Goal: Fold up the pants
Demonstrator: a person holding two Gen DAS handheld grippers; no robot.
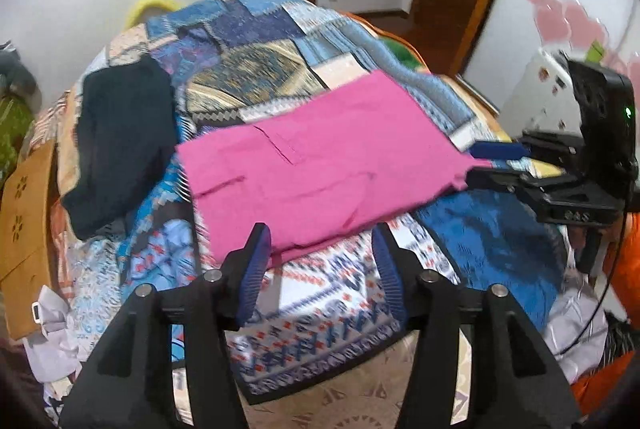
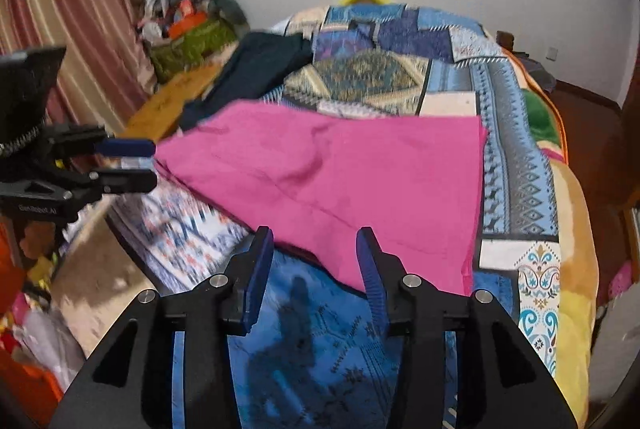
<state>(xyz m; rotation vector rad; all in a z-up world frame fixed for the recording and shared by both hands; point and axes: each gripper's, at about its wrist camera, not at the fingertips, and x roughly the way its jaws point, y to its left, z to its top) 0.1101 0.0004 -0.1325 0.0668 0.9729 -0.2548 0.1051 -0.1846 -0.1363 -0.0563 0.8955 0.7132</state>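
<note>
Pink pants lie folded flat on the patchwork bedspread, both hand-held grippers off the cloth.

The pink pants [image 1: 320, 153] rest on the bedspread [image 1: 256, 69] near the bed's front edge, with a dark garment [image 1: 120, 145] just beside them on the far left. The left hand-held gripper [image 1: 320, 261] hovers at the near hem, its blue pads [image 1: 254, 277] parted with only bedspread showing between them. The right hand-held gripper [image 2: 316, 265] stands part open at the other near corner, nothing pinched. In the left wrist view it sits right at the pants' edge.
</note>
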